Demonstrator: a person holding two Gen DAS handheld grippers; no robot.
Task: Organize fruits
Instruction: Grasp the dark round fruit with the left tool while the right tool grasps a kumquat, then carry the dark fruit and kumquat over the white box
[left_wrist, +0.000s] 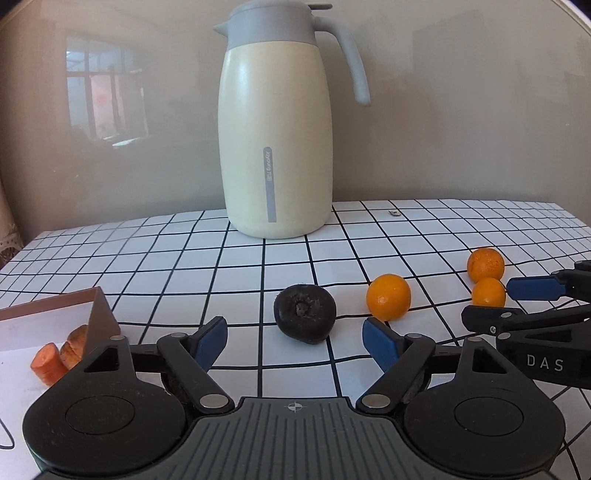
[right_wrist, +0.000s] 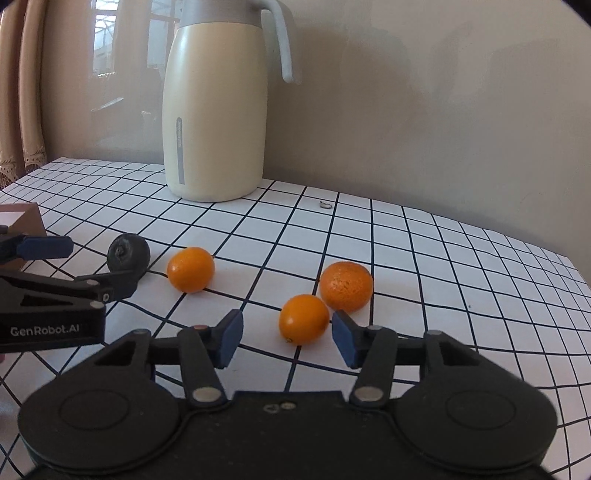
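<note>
a white tablecloth with a black grid (left_wrist: 240, 258) is shown bearing a tall cream jug with a grey lid and handle (left_wrist: 275, 140), a dark, wrinkled round fruit (left_wrist: 305, 314) and three small round orange fruits. the left gripper (left_wrist: 294, 341) is seen released, its blue pads set either side of the dark fruit but short of it, nothing being held. the right gripper (right_wrist: 287, 339) is likewise empty, its jaws part-closed about the nearest orange fruit (right_wrist: 303, 319), which lies ahead of the pads and touches a larger dimpled orange fruit (right_wrist: 346, 286); a third orange fruit (right_wrist: 190, 269) lies apart. a brown-walled box (left_wrist: 99, 314) holding cut carrot pieces (left_wrist: 48, 363) (judged the likely destination) stands at the left. the approach-to-grasp step is judged in hand; next, each gripper would need to be advanced until its pads flank the fruit, then closed.
</note>
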